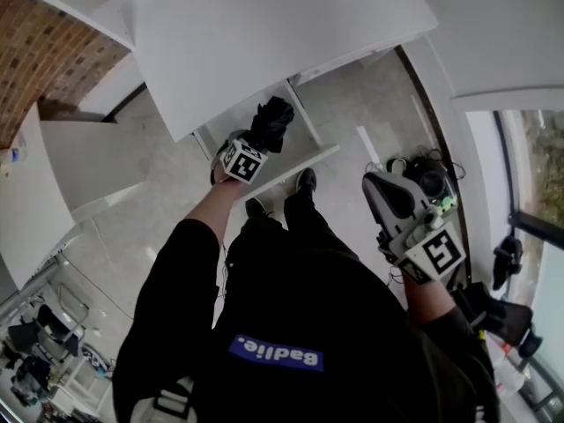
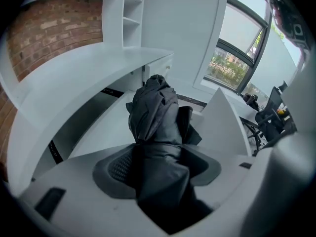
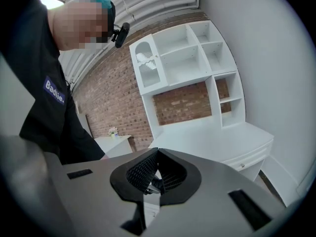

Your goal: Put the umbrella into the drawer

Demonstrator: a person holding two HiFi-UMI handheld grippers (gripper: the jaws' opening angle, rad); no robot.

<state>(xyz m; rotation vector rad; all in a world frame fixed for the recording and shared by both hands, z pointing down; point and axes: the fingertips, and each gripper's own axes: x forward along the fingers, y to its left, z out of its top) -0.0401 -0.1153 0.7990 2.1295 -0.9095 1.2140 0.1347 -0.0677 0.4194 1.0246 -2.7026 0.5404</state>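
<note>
L gripper [image 2: 158, 169] clamped on the black folded umbrella [image 2: 155, 112], held over the open white drawer [image 1: 300, 167] under the white desk top [image 1: 264, 33]. R gripper [image 3: 158, 151] pinched shut, nothing in it, off to the side. Pale floor [image 1: 352, 104], brick wall [image 1: 44, 51], big window [image 2: 237, 58].

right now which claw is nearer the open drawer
Left. The left claw, shut on the umbrella, hangs right over the open drawer. The right claw is off to the side of it, shut and empty.

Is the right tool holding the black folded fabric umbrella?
No, the left tool clamps the black folded fabric umbrella; the right tool is shut, empty.
</note>
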